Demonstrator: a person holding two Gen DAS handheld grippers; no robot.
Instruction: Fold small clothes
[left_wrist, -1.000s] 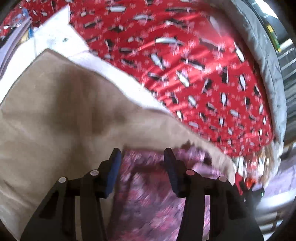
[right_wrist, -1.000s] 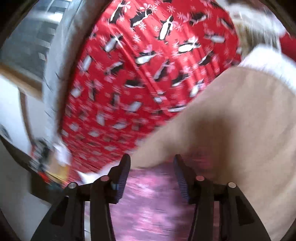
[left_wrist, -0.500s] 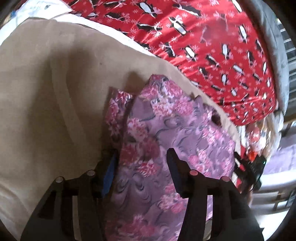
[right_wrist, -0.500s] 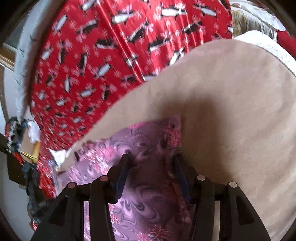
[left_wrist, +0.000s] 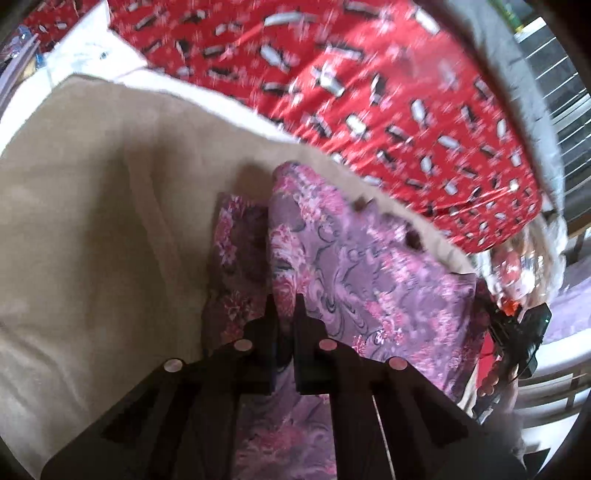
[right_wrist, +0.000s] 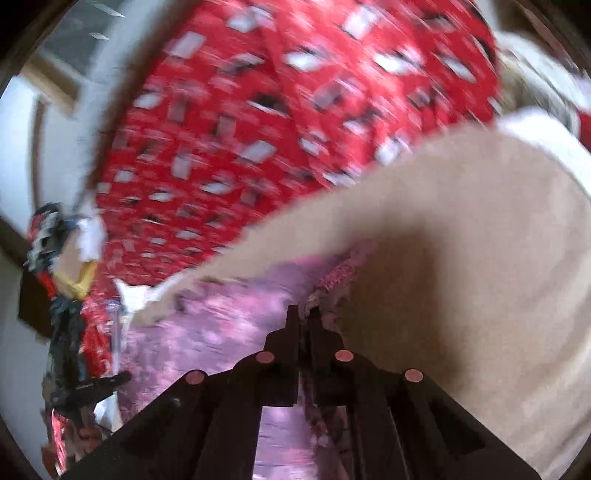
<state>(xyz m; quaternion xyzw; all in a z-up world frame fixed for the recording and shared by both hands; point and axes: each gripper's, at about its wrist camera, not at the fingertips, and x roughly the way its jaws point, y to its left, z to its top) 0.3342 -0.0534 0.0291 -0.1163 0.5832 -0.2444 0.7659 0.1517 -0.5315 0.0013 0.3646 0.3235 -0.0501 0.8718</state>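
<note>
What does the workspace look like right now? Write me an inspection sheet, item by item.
Surface: beige blanket lying over a red penguin-print cover.
Job's things: one purple floral garment on the blanket, partly folded, one edge doubled over.
Clutter: white cloth at the far corner; a dark jumble of objects beyond the bed's edge, too blurred to name.
Grippers: left claw shut on the garment's fold; right claw shut on the garment's edge.
Cables: nothing seen.
Surroundings: grey quilted edge past the red cover; pale wall beyond.
</note>
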